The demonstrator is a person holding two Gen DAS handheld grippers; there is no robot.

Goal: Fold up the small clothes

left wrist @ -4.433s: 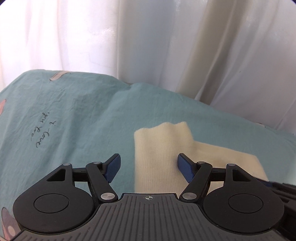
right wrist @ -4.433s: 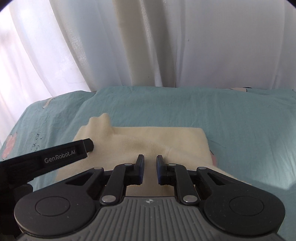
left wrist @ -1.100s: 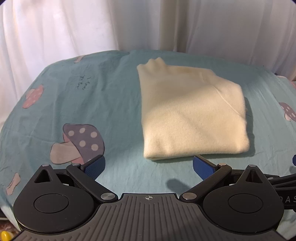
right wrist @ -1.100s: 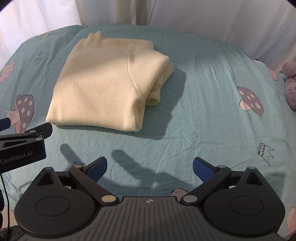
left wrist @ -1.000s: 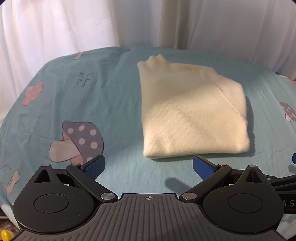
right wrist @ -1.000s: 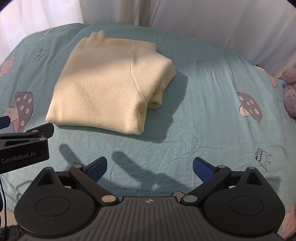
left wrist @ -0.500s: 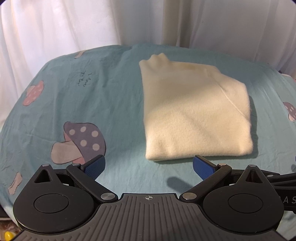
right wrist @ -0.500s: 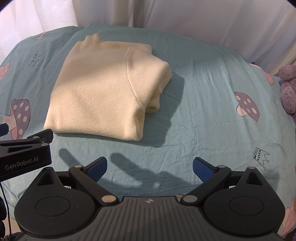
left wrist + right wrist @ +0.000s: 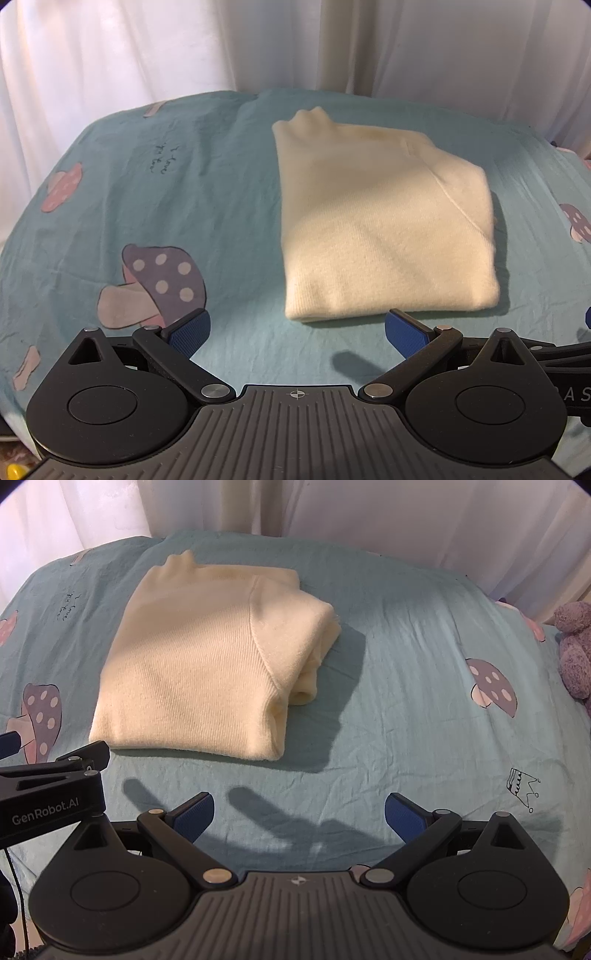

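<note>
Partly hidden, folded sweater (image 9: 192, 672) tucks its sleeve layers underneath.

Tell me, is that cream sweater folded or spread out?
Folded: the cream sweater lies as a compact rectangle, stacked layers showing at its right edge.

I see soft daylight glowing through the white curtain (image 9: 184, 48) at twelve o'clock, nearly blown out at ten. The folded sweater (image 9: 207, 657) throws a hard shadow toward four o'clock on the bedsheet (image 9: 406, 646). Focus stays sharp; fisheye bending and dark vignetting mark the corners.
</note>
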